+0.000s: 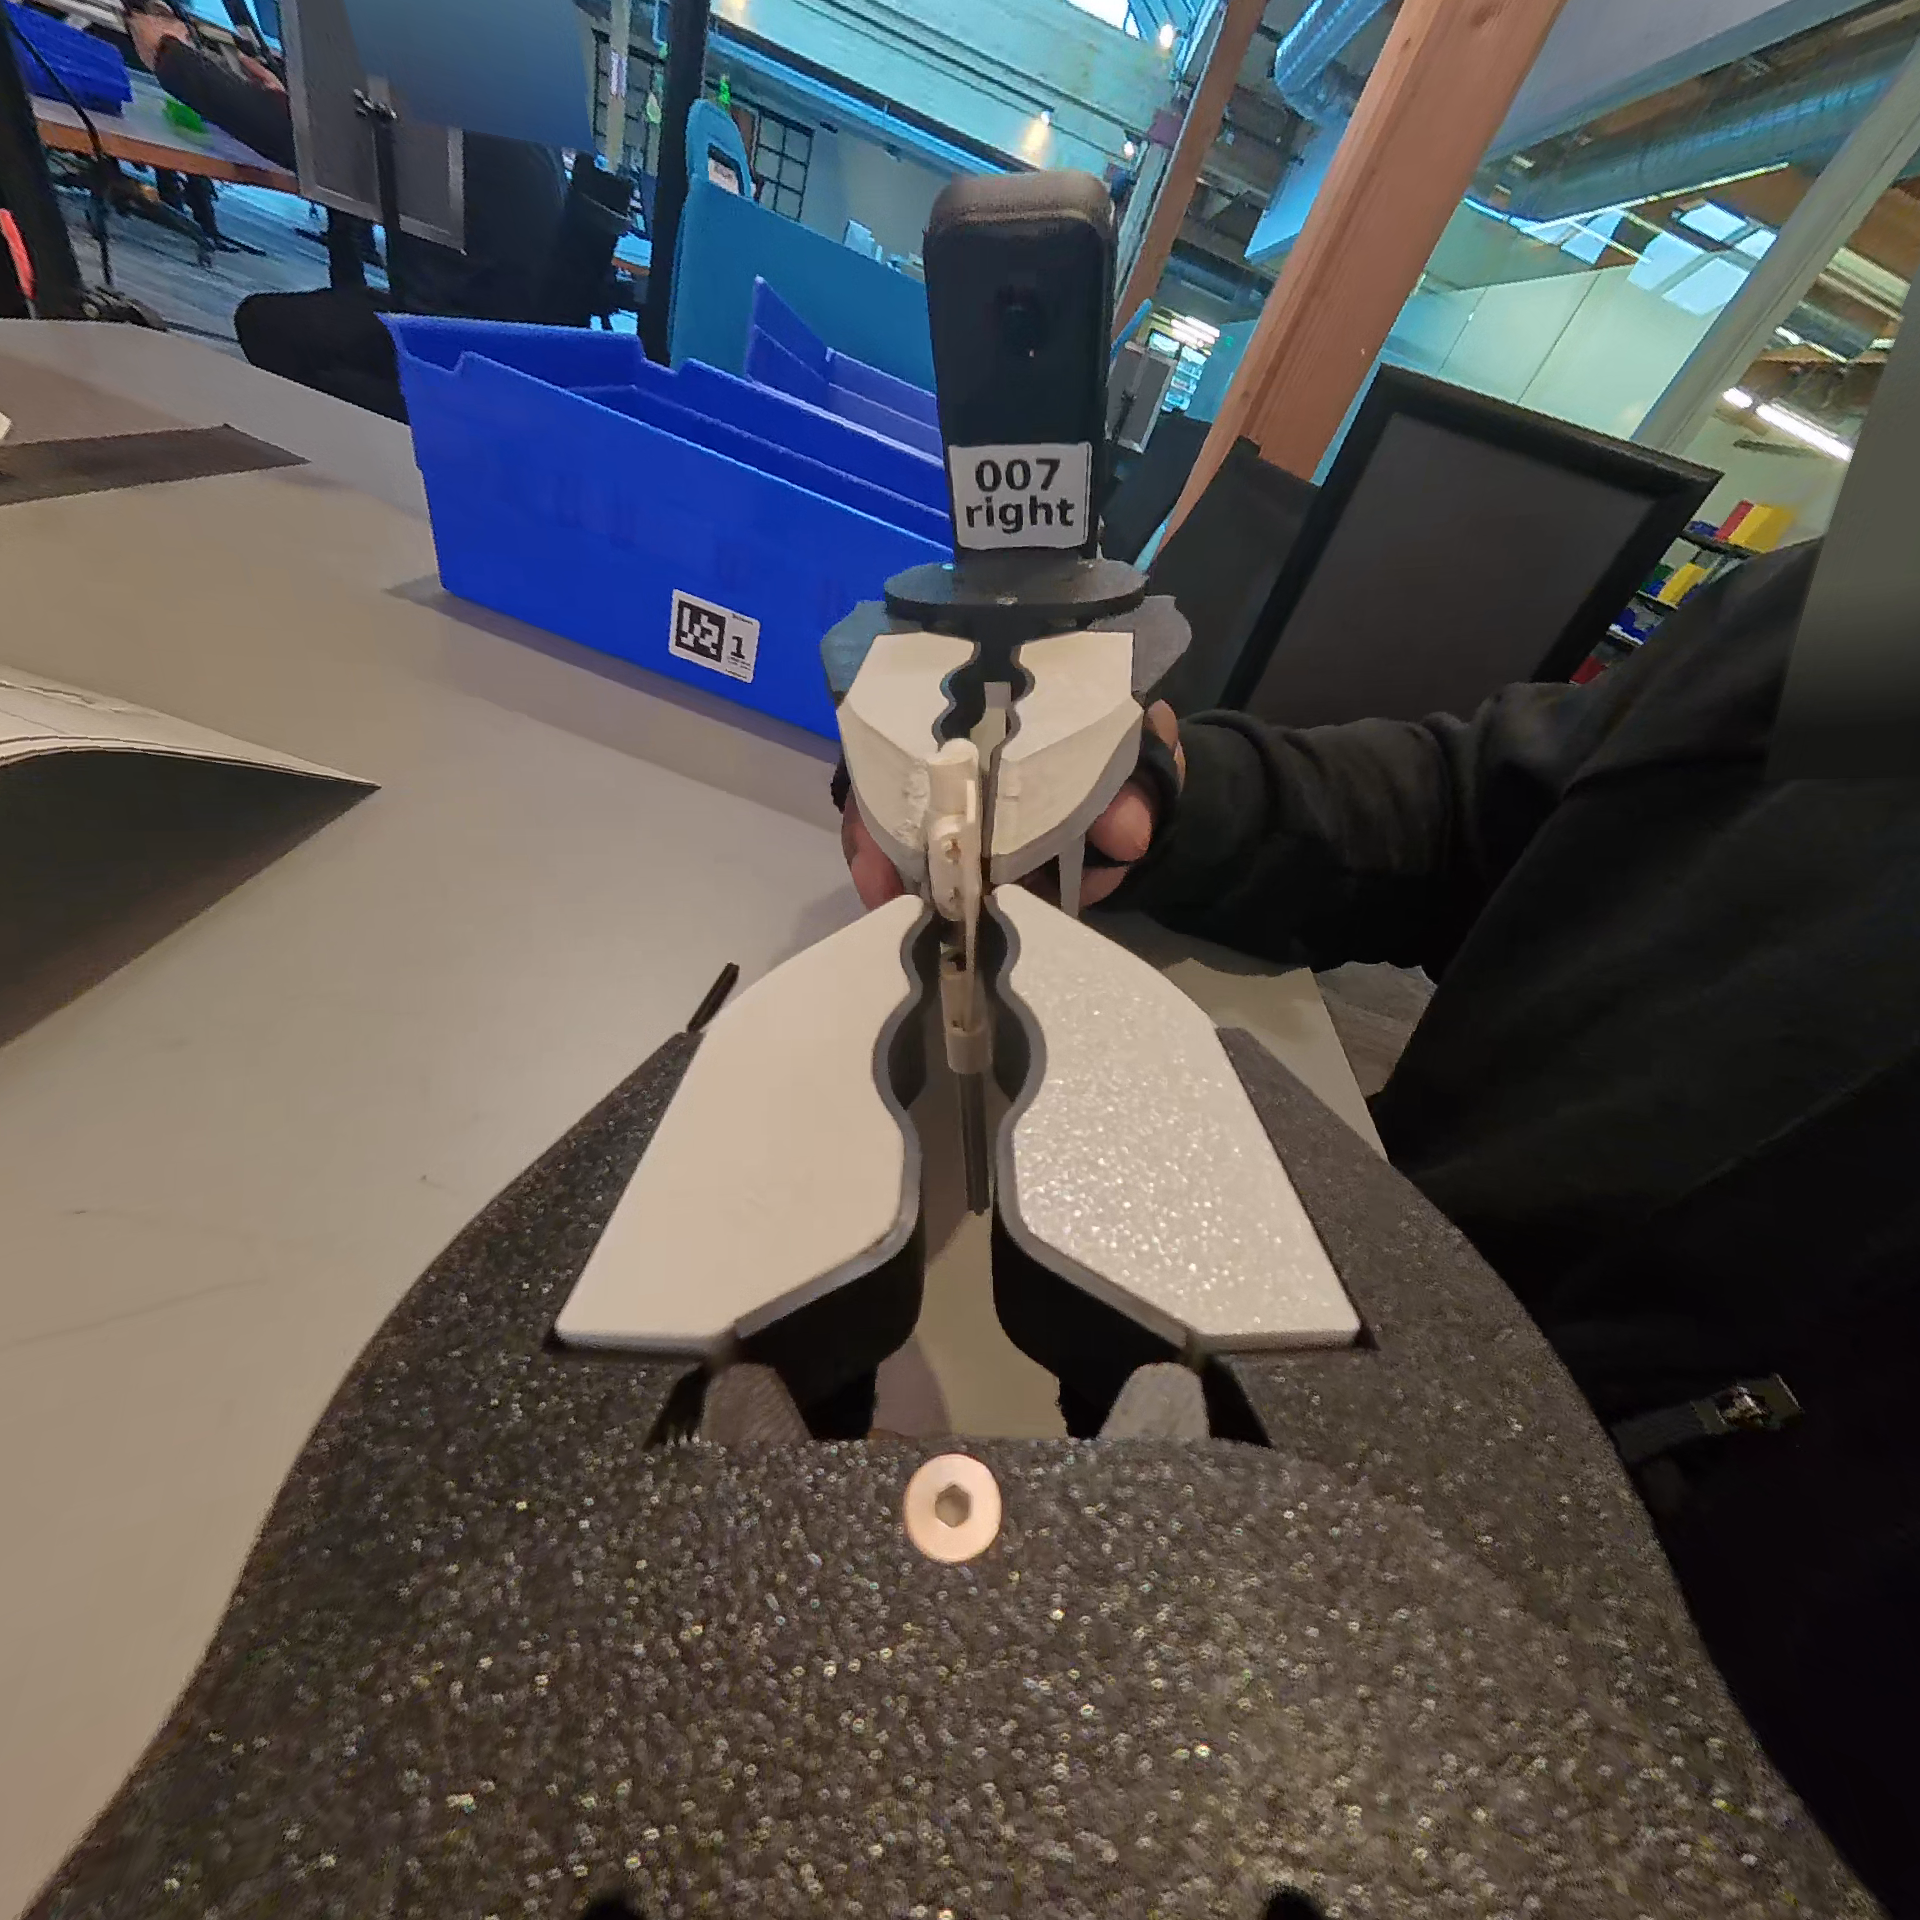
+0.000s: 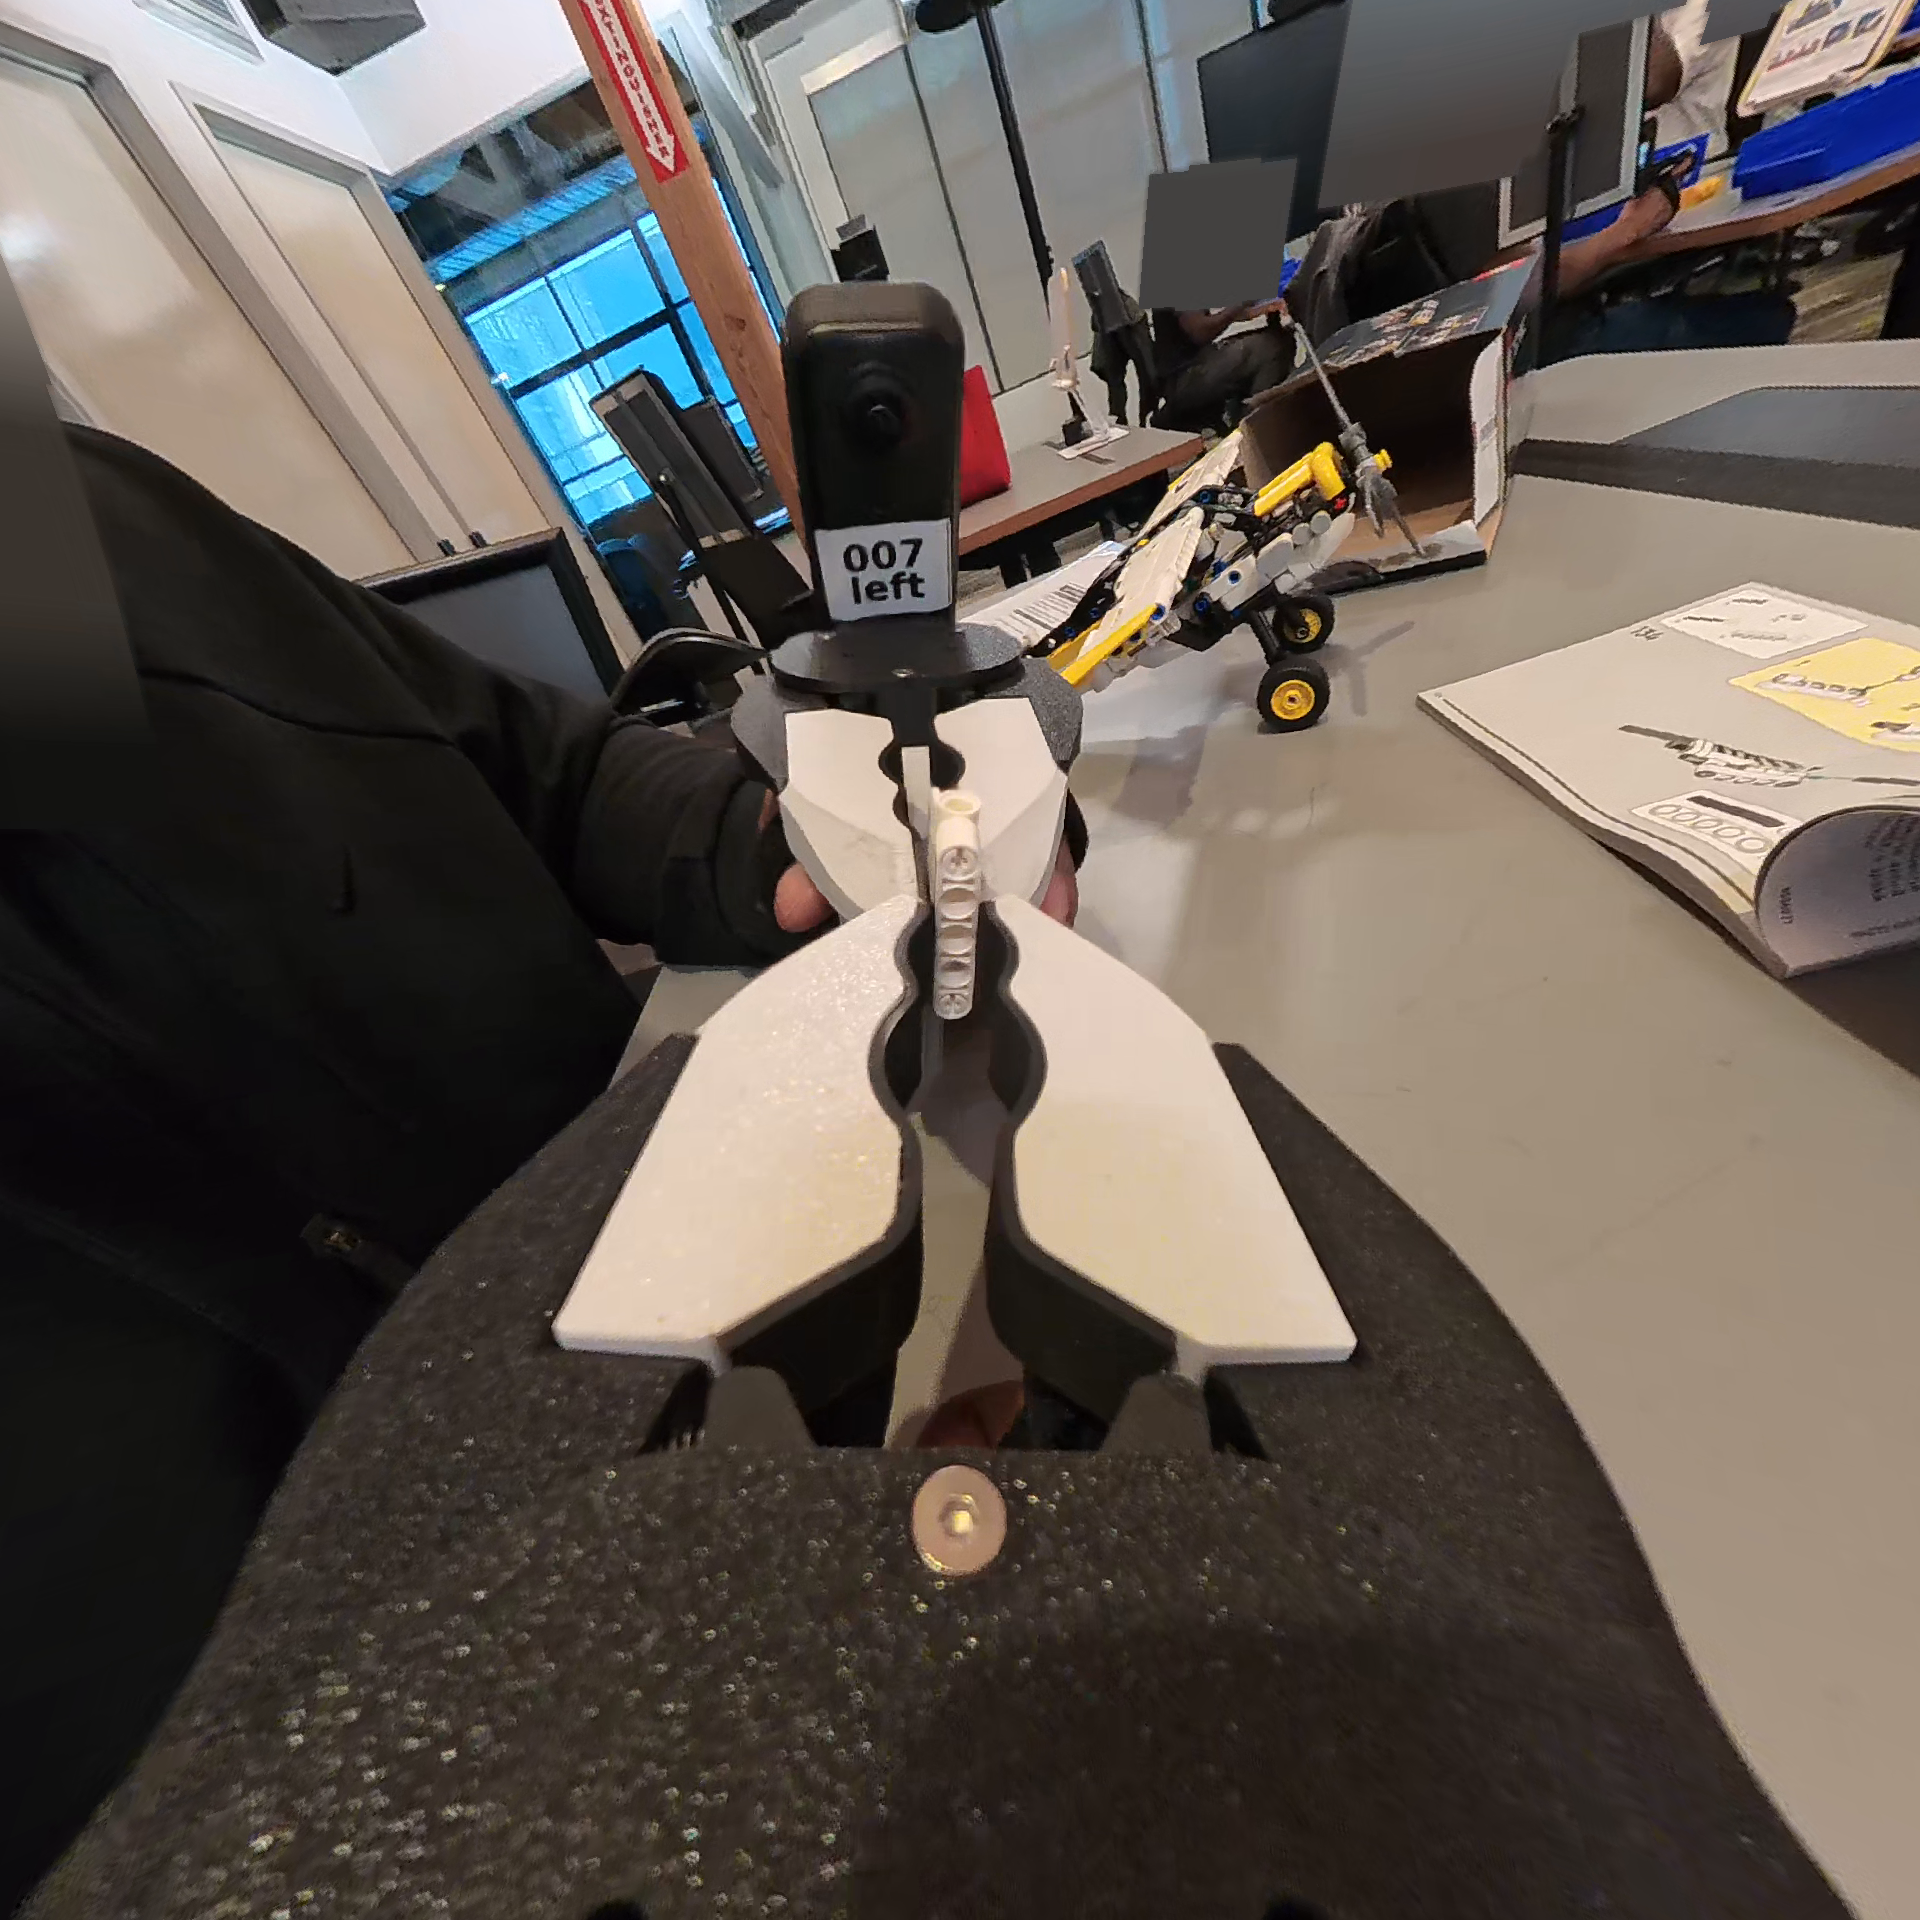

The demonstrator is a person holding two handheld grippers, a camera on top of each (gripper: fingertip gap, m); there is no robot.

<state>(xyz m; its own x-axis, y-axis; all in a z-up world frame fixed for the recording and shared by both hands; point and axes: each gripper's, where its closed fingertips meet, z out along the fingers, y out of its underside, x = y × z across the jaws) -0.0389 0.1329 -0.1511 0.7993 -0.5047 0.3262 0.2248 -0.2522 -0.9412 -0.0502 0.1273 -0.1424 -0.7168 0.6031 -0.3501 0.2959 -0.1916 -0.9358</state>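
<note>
Surface: we see a grey table (image 2: 1455, 1039), with an open booklet (image 2: 1704, 769) lying on it to the right in the right wrist view and a yellow and white toy vehicle (image 2: 1226, 582) standing farther back, in front of an open cardboard box (image 2: 1413, 416).
Bins: in the left wrist view we see blue plastic bins (image 1: 644, 468) on the same table, one with a small white sticker on its front.
Room: we see wooden posts, glass walls, dark screens on stands and other tables in the background; a person in black sleeves holds both tools.
Left gripper: the left gripper (image 1: 961, 914) is nearly shut, its two white fingers (image 1: 831, 1101) pinching a thin black rod (image 1: 977, 1143) that carries a small pale sleeve.
Right gripper: the right gripper (image 2: 951, 914) is also nearly shut, its fingers (image 2: 1122, 1101) pinching a white beam with holes (image 2: 956, 935) near the tips.
Where the parts are: we see the two grippers tip to tip above the table edge, the beam and the rod meeting between them.
Contact: we cannot tell whether the rod already sits in a hole of the beam.
Hands: a gloved hand (image 1: 1122, 821) grips the right tool from behind; another (image 2: 790, 883) grips the left.
</note>
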